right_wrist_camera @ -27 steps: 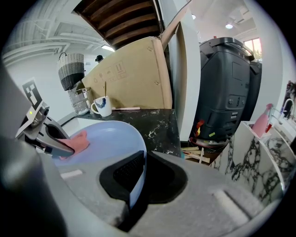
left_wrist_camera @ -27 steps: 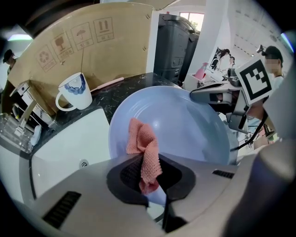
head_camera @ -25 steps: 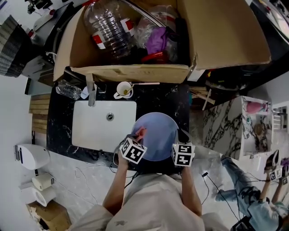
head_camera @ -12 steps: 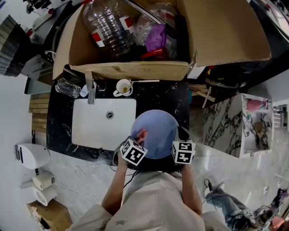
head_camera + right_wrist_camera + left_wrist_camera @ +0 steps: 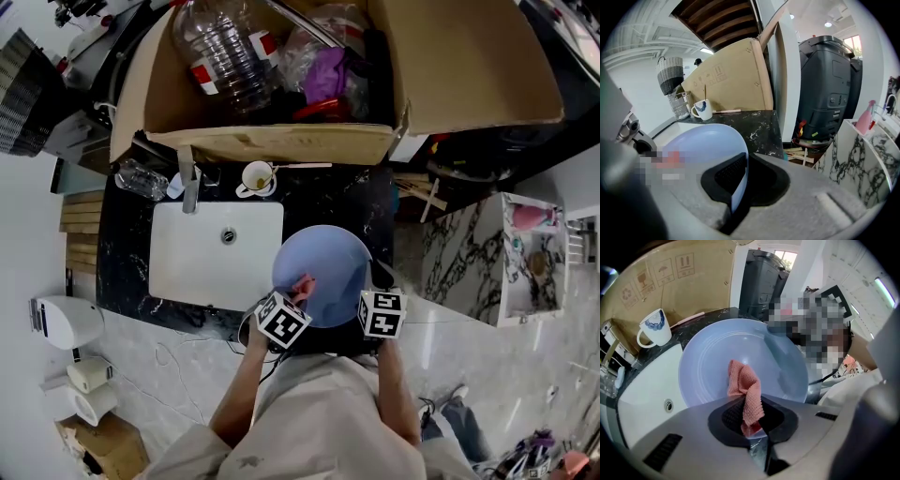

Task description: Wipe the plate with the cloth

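Note:
A pale blue plate (image 5: 323, 274) is held over the black counter, just right of the sink. My right gripper (image 5: 738, 190) is shut on the plate's (image 5: 705, 144) near right rim. My left gripper (image 5: 751, 423) is shut on a pink knitted cloth (image 5: 745, 393), whose free end lies on the plate's (image 5: 717, 362) inner face near its lower left rim. In the head view the cloth (image 5: 303, 284) shows as a small pink patch on the plate, with the left gripper (image 5: 287, 309) just below it and the right gripper (image 5: 377, 298) at the plate's lower right.
A white sink (image 5: 216, 253) lies left of the plate, with a faucet (image 5: 190, 192) at its back. A white mug (image 5: 256, 180) stands behind the sink. A big cardboard box (image 5: 281, 75) of bottles and bags fills the back. A marble cabinet (image 5: 469, 262) stands at the right.
The left gripper has drawn the cloth from the plate's left edge down toward its near rim. The plate and right gripper have barely shifted.

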Demonstrator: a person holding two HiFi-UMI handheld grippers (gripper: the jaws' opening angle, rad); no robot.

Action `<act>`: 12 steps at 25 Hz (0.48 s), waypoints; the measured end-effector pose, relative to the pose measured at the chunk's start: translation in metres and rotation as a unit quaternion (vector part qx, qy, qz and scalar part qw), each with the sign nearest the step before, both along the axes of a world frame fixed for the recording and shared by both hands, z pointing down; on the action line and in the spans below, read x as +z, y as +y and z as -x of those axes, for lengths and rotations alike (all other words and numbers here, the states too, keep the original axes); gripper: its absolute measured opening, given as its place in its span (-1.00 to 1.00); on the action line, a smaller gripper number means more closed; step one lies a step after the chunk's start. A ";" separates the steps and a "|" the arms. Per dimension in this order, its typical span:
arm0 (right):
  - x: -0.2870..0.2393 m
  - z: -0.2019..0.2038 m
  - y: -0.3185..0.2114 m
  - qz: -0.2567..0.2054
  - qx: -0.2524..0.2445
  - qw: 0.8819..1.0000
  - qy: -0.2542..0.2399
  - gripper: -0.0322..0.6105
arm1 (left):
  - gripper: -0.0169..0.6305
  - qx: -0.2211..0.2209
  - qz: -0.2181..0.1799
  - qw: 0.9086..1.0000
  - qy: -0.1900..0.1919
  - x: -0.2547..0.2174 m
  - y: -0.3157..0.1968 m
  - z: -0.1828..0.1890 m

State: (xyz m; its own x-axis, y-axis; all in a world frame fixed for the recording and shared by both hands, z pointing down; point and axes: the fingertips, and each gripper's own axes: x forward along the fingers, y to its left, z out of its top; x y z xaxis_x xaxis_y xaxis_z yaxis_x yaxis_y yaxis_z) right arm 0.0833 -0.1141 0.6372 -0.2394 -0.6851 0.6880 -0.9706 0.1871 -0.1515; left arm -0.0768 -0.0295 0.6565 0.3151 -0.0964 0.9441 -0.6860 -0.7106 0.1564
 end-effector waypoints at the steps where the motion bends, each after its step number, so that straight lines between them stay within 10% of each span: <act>1: 0.000 0.000 0.000 0.000 0.001 1.000 -0.001 -0.81 | -0.84 0.004 0.002 1.000 0.002 0.000 0.002 -0.002; 12: 0.001 0.000 0.001 -0.002 0.003 1.000 -0.005 -0.81 | -0.84 0.045 0.020 0.999 0.022 0.002 0.021 -0.031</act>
State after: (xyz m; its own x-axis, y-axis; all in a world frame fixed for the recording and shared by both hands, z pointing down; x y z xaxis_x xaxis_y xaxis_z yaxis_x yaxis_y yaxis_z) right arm 0.0832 -0.1135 0.6384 -0.2422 -0.6893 0.6828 -0.9701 0.1817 -0.1608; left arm -0.0455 -0.0082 0.6583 0.3626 -0.0282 0.9315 -0.6115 -0.7615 0.2150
